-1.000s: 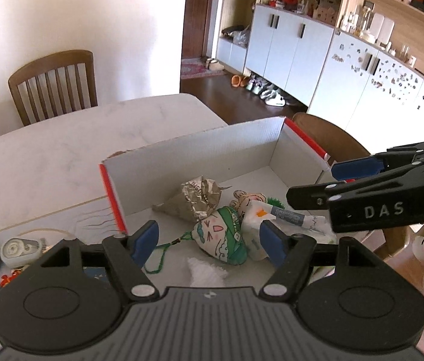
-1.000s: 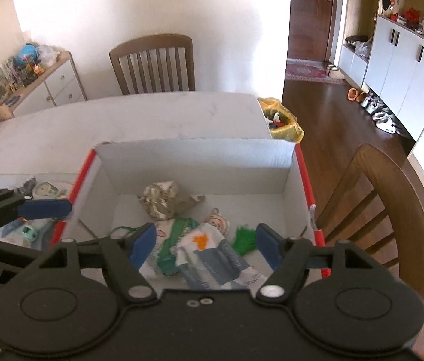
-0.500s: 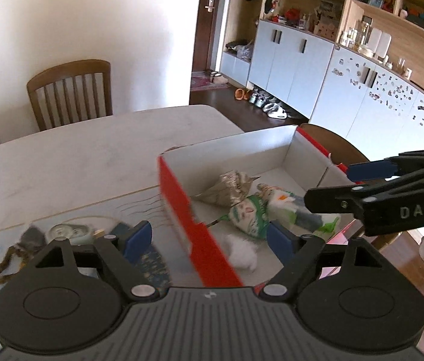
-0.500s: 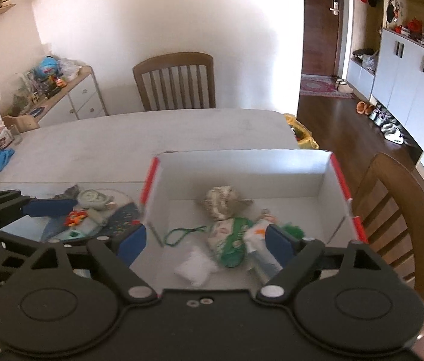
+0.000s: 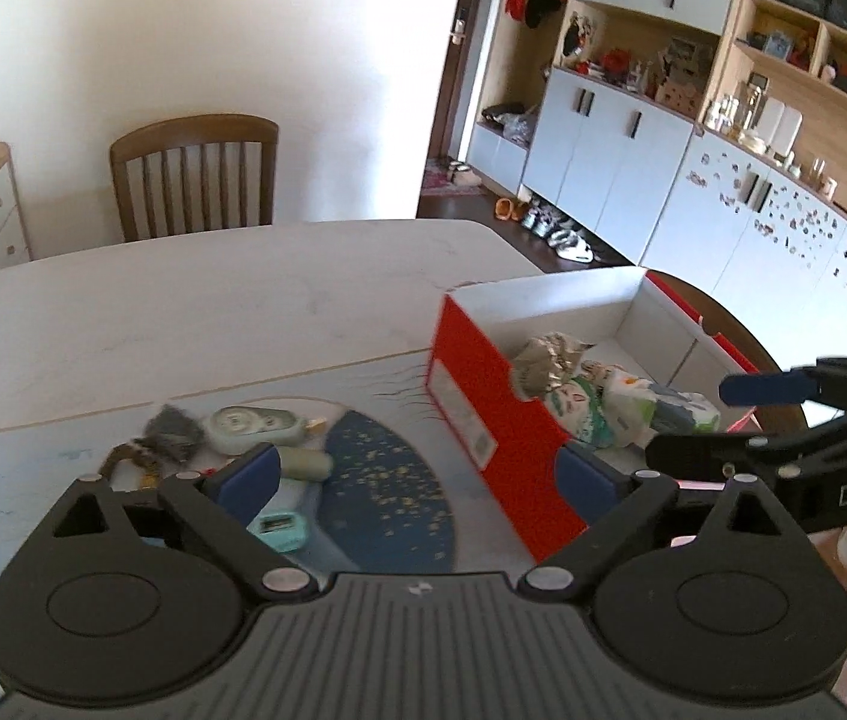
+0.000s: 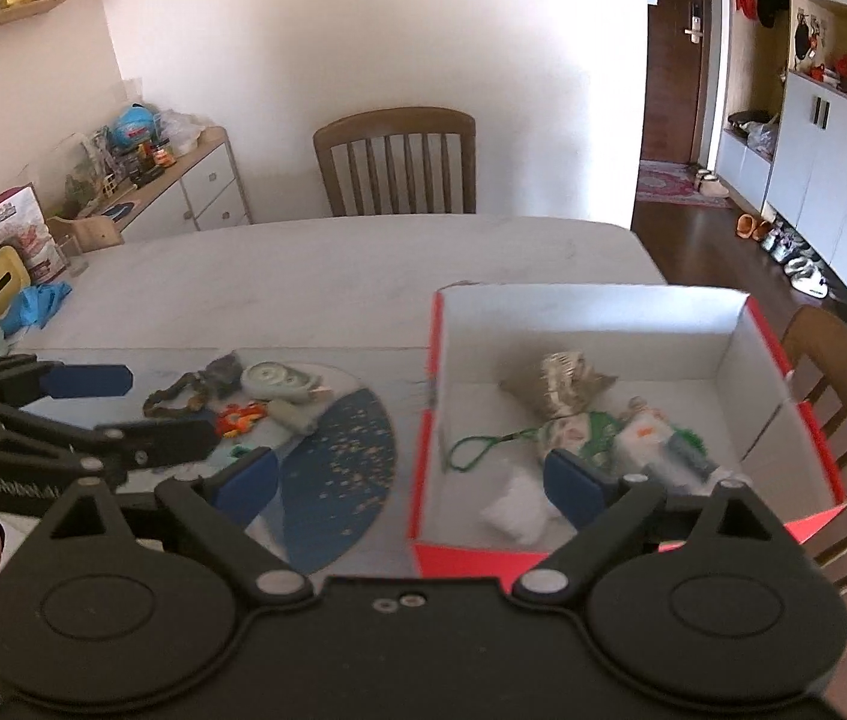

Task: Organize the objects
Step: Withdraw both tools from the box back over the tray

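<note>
Marble desk (image 6: pixel 333 276) carries a red box (image 6: pixel 420 450) holding a crumpled pouch (image 6: pixel 561 381), which both views show; only the right view shows its white wad (image 6: pixel 513 513). Left tool (image 5: pixel 417 474) and right tool (image 6: pixel 411 477) gape wide, empty.

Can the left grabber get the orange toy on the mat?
Probably yes. The left gripper is open and hovers by the orange toy, which lies out in the open on the mat, nothing on top.
</note>
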`<move>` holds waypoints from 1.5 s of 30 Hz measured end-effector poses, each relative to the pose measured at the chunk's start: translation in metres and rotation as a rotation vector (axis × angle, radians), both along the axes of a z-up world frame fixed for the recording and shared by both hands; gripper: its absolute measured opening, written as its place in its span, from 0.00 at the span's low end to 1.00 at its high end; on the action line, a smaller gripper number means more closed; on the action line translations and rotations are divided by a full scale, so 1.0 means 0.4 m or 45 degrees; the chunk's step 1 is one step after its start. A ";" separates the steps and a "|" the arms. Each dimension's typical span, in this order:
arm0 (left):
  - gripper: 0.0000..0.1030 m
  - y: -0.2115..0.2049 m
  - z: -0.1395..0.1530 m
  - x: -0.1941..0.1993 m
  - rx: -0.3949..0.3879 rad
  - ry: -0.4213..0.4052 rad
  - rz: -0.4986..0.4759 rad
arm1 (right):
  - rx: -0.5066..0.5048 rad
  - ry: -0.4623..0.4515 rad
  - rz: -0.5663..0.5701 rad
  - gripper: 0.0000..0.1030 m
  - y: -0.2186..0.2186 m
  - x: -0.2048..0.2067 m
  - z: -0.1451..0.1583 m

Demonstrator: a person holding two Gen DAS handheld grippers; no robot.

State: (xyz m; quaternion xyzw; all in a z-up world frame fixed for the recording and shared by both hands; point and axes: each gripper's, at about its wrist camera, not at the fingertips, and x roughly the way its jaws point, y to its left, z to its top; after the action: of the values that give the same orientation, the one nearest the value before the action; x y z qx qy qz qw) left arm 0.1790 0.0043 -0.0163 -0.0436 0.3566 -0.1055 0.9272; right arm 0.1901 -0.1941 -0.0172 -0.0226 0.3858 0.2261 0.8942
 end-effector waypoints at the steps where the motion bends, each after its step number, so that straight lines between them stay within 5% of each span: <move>1: 0.98 0.017 -0.001 -0.004 -0.002 -0.003 0.010 | -0.001 0.000 0.002 0.92 0.013 -0.005 -0.001; 8: 1.00 0.135 -0.017 -0.024 -0.040 -0.038 0.040 | -0.009 0.000 0.008 0.92 0.093 -0.029 -0.018; 24: 1.00 0.263 -0.112 -0.032 0.041 -0.065 -0.002 | -0.046 0.064 0.068 0.92 0.239 -0.019 -0.103; 45: 1.00 0.449 -0.315 0.132 0.074 0.043 0.106 | -0.180 0.155 0.110 0.88 0.391 0.096 -0.271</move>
State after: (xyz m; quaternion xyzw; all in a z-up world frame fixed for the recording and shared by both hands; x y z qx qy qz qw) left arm 0.2316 0.1839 -0.1423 -0.0332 0.3729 -0.0558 0.9256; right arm 0.2284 -0.0379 -0.1258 -0.0883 0.4529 0.2376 0.8548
